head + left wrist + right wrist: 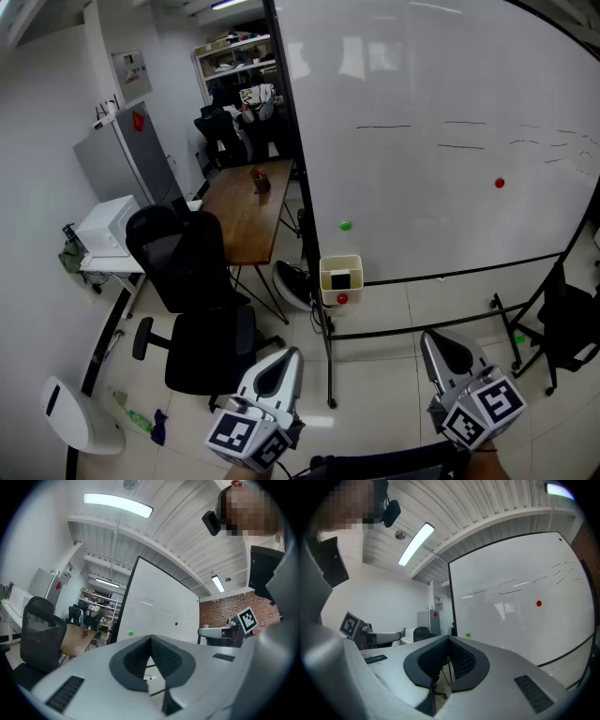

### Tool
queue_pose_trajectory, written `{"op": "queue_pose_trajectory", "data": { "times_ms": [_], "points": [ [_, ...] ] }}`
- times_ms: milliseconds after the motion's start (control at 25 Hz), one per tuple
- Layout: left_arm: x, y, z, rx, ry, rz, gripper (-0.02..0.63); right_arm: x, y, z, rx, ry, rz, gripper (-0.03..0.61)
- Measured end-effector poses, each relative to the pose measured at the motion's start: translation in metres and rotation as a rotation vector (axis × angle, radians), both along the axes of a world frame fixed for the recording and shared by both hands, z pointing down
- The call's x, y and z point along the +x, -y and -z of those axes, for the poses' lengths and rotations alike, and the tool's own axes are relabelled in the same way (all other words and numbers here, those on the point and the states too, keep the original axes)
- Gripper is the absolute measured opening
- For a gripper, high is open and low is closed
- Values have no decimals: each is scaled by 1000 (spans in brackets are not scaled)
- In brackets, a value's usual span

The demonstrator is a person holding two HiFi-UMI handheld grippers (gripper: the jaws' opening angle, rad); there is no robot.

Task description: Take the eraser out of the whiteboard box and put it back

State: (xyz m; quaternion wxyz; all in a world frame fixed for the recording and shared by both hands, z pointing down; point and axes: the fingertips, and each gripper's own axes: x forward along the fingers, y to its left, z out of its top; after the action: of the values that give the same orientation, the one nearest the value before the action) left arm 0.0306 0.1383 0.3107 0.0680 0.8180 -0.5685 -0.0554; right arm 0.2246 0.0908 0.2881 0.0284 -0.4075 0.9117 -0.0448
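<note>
Peeking from the whiteboard box (327, 281), the eraser (340, 279) is mostly hidden.

The left claw (281, 364) and the right claw (436, 342) are smooth, light-grey plastic shells that taper to a rounded tip. Black ribbed pads (161, 654) line their inner faces. Slotted black strips (530, 692) sit on the flanks. Each rear carries a white cube with black square markers (483, 405).
</note>
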Motion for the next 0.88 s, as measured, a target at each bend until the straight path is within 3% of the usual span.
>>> {"op": "queue_pose_trajectory", "data": {
  "times_ms": [480, 880],
  "points": [
    [-73, 9, -4, 9, 10, -76, 28, -77, 5, -7, 9, 8, -67, 20],
    [-83, 56, -12, 0, -4, -109, 28, -98, 46, -10, 0, 9, -71, 20]
  ]
}}
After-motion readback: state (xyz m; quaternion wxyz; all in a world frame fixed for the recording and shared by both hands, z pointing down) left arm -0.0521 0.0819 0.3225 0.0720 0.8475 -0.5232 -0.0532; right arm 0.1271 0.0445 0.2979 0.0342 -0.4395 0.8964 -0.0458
